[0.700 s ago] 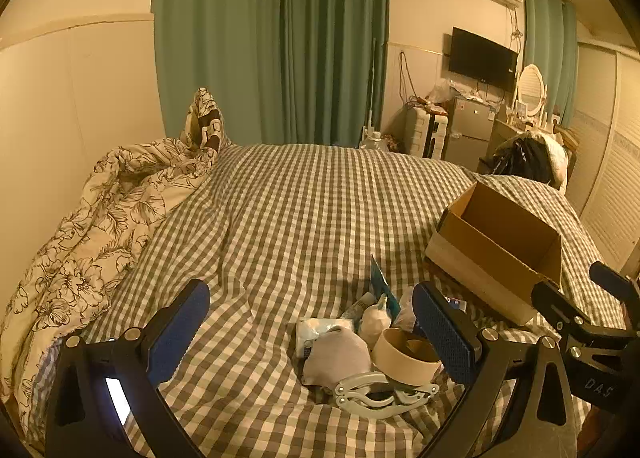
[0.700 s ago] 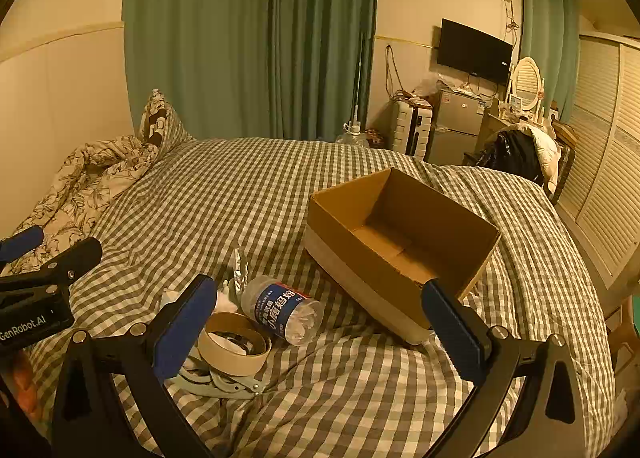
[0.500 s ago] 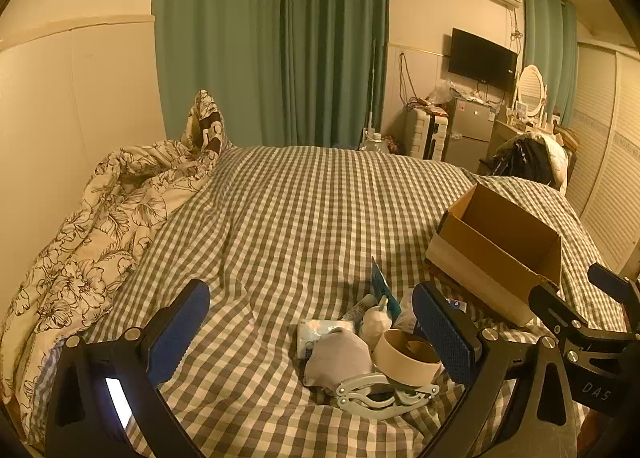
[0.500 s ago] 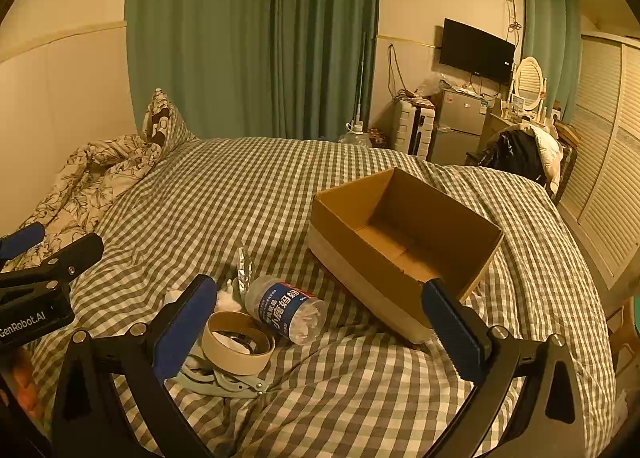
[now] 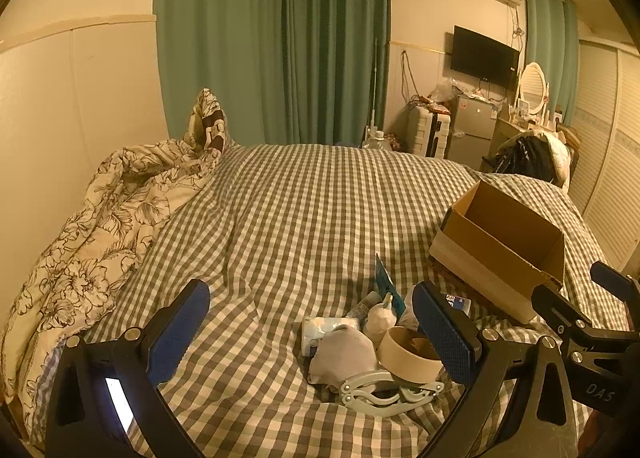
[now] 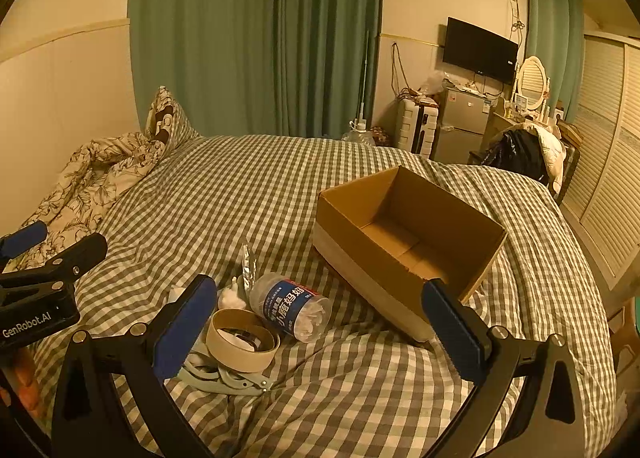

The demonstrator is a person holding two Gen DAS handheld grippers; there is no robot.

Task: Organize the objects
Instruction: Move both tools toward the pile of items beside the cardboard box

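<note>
A small pile lies on the checked bedspread: a tape roll (image 5: 410, 354) (image 6: 242, 340), a grey sock (image 5: 344, 352), a pale metal clamp (image 5: 386, 394) (image 6: 224, 376), a tissue pack (image 5: 326, 328), a teal packet (image 5: 386, 288) and a clear jar with a blue label (image 6: 292, 304). An open, empty cardboard box (image 5: 504, 246) (image 6: 404, 242) sits to the right of the pile. My left gripper (image 5: 310, 332) is open and empty above the pile. My right gripper (image 6: 320, 328) is open and empty, between the pile and the box.
A floral duvet (image 5: 100, 226) and a pillow (image 5: 206, 124) are bunched along the bed's left side by the wall. Green curtains, a fridge (image 6: 460, 126), a suitcase and a dresser stand beyond the bed's far end. Louvred wardrobe doors (image 6: 608, 186) line the right.
Both grippers have drifted slightly; the views have shifted a little. Both stay open and nothing on the bed has moved.
</note>
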